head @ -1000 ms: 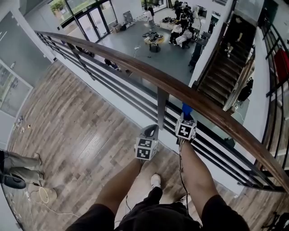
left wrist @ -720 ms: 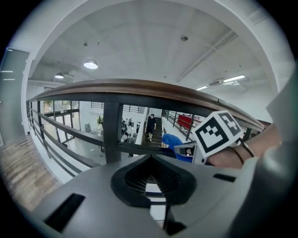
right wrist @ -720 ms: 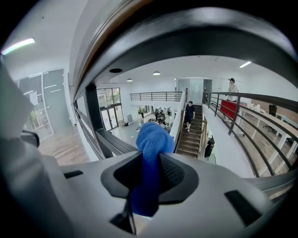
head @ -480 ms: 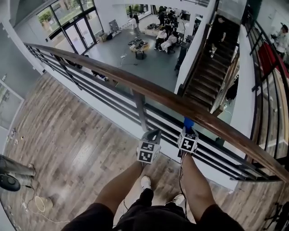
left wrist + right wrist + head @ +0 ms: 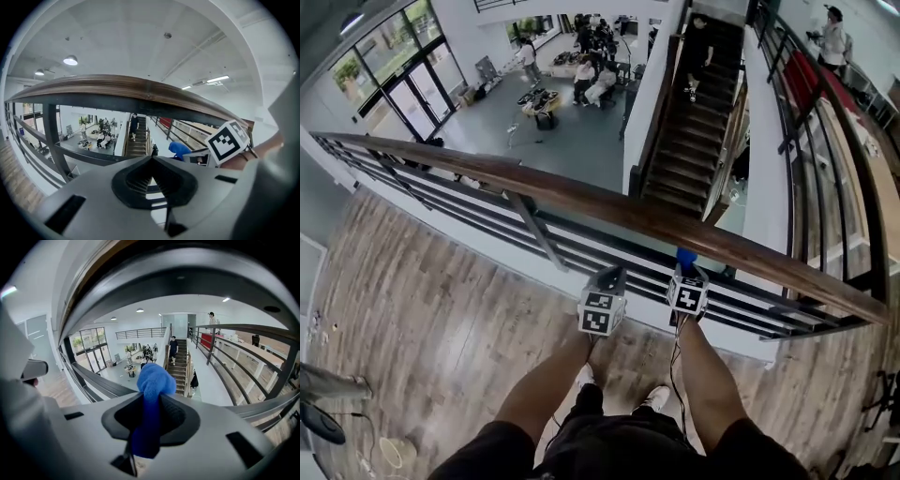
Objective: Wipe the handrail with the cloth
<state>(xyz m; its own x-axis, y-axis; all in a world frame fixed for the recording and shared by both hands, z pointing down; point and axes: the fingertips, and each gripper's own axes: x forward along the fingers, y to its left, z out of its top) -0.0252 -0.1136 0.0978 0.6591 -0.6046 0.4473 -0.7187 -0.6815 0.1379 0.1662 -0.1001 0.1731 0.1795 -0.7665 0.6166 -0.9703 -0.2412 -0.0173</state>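
The right gripper (image 5: 685, 270) was clamped on the blue cloth (image 5: 685, 257), which sat just short of the wooden handrail (image 5: 581, 201) at its twelve o'clock. The rail's long axis ran from ten to four o'clock. The left gripper (image 5: 612, 278), pinched together on nothing, hung slightly farther back, and the rail top looked free both ways.

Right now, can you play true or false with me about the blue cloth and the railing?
The right gripper is shut on the blue cloth. True.
The left gripper holds a sponge. False: its jaws are together, with nothing between them.
The blue cloth lies on top of the handrail. False: it is in the right gripper, lower than the handrail.
A staircase shows beyond the handrail. True.
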